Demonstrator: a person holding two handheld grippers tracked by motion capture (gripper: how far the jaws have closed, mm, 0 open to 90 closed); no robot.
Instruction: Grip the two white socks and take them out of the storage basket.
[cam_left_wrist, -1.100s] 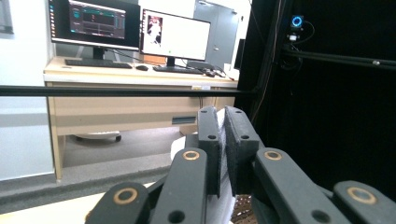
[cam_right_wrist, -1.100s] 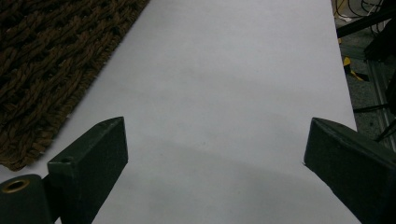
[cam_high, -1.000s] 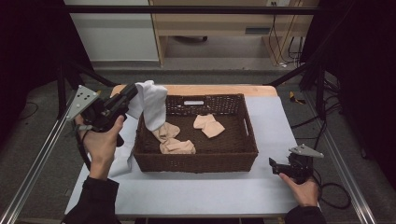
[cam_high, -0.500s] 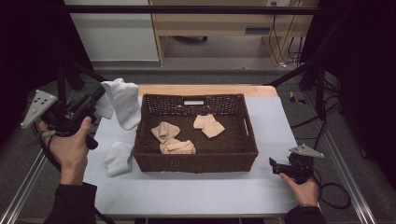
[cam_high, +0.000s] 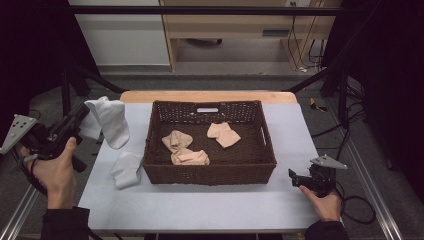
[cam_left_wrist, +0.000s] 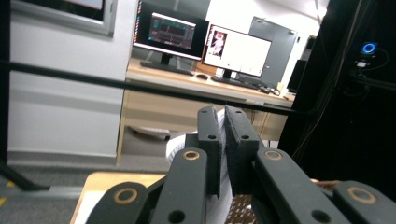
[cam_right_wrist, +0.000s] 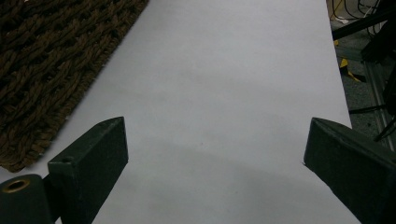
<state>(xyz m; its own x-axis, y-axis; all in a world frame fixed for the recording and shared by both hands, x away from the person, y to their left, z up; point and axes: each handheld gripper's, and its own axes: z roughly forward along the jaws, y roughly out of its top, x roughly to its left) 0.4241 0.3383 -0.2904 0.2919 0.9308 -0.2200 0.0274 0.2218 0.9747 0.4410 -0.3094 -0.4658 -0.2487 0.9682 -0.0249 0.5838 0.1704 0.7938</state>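
Left tongs (cam_high: 82, 114) pinch soft white sock (cam_high: 111, 120), dangling limp over table's (cam_high: 210, 205) left edge, beside dark woven wicker basket (cam_high: 207, 172). Second white sock (cam_high: 126, 169) crumpled flat by basket. Three beige socks (cam_high: 189, 156) inside. Right tongs (cam_right_wrist: 215, 172) spread wide over smooth pale table.

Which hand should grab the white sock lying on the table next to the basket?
Probably the right gripper: its jaws are open and empty. The left gripper is nearer the lying sock but shut on another white sock, which it must drop first.
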